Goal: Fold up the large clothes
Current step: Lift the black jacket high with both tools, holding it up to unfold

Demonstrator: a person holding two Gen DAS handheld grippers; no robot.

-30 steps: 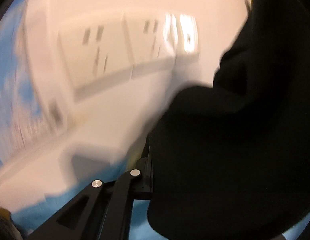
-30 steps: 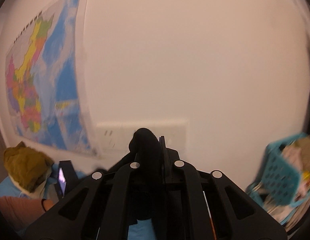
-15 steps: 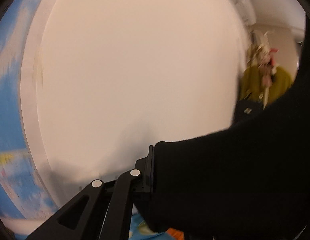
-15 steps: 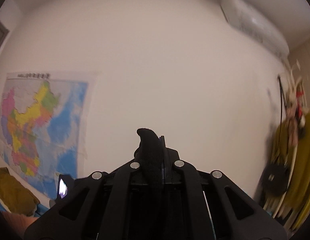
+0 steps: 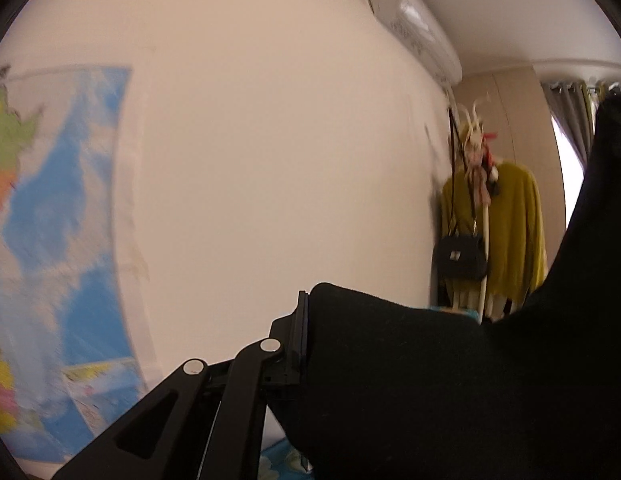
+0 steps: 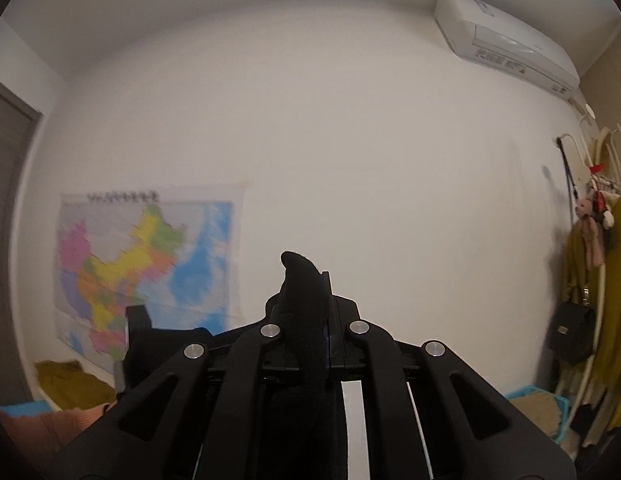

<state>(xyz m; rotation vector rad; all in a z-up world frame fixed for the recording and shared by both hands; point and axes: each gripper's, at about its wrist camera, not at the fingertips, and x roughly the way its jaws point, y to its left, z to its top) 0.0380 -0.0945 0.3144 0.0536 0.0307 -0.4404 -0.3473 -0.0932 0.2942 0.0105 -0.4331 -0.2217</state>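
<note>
A large black garment (image 5: pixel 450 380) fills the lower right of the left wrist view and stretches up to the right edge. My left gripper (image 5: pixel 306 316) is shut on its edge and points level at the wall; cloth hides the right finger. In the right wrist view a narrow fold of the same black garment (image 6: pixel 300 280) sticks up between the fingers of my right gripper (image 6: pixel 310 284), which is shut on it and tilted upward. A black shape (image 6: pixel 136 328) at the lower left there looks like the other gripper.
A coloured wall map (image 6: pixel 142 256) hangs low on the white wall, and an air conditioner (image 6: pixel 506 40) sits near the ceiling. At the right stands a coat rack with a yellow-green top (image 5: pixel 510 232) and a black bag (image 5: pixel 460 256). A blue basket (image 6: pixel 538 404) sits below it, an olive cloth (image 6: pixel 70 384) lower left.
Both grippers have risen with the black garment still clamped. The views swung from the wall sockets and low map up to the bare wall, the air conditioner and the coat rack.
</note>
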